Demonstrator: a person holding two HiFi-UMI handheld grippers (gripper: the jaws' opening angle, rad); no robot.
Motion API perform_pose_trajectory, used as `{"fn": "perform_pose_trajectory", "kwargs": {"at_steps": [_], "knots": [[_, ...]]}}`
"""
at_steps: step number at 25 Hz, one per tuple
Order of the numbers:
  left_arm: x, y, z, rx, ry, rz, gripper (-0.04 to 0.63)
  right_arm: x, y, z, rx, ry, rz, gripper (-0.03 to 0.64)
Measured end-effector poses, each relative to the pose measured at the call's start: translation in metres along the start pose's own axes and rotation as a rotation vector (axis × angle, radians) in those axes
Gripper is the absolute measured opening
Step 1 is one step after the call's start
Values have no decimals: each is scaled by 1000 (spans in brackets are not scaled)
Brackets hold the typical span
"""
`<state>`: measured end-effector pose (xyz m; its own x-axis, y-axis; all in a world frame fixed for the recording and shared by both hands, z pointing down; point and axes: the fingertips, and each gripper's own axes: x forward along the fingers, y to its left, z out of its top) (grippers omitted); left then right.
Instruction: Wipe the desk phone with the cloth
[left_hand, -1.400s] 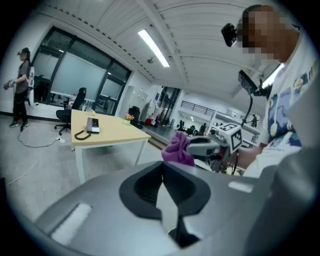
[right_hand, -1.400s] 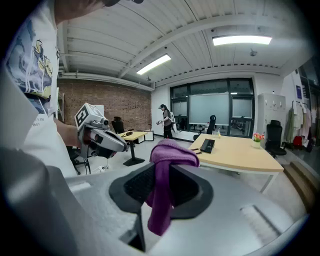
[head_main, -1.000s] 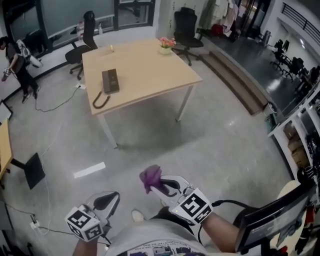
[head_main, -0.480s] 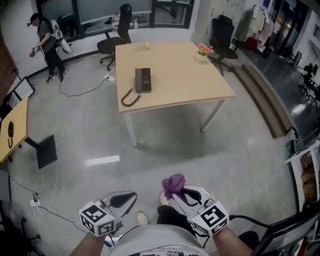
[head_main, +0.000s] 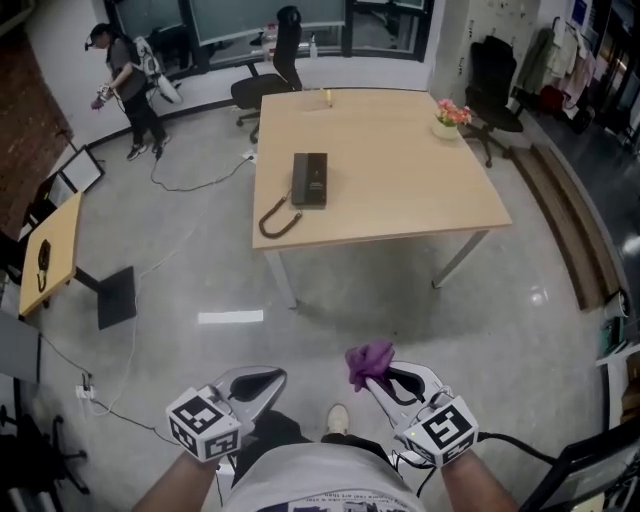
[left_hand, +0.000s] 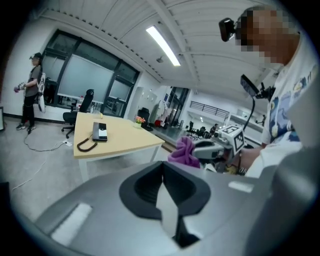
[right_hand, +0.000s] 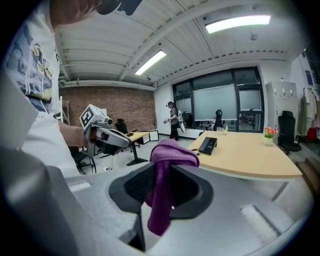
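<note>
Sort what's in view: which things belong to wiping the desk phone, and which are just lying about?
For the job: desk phone on the table; purple cloth, clamped in the right gripper.

Lying about: flower pot, office chair, side desk. The left gripper is shut and empty.

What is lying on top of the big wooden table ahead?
A dark desk phone with its coiled cord, a flower pot at the far right corner, and a small yellowish item, too small to identify. What lies under the phone is covered.
</note>
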<state>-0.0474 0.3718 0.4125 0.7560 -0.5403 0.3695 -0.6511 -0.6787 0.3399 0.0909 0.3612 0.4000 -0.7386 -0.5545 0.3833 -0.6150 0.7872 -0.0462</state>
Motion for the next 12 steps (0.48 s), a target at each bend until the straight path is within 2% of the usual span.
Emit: {"fn": "perform_pose_trajectory", "kwargs": {"at_steps": [6,12], "knots": [[31,33,21,-18,-3,11,20,24,-41,2,6,22,-2,91],[58,110,44,-36,-9,-20,35,77,-77,15,-10,58,-56,91]]}}
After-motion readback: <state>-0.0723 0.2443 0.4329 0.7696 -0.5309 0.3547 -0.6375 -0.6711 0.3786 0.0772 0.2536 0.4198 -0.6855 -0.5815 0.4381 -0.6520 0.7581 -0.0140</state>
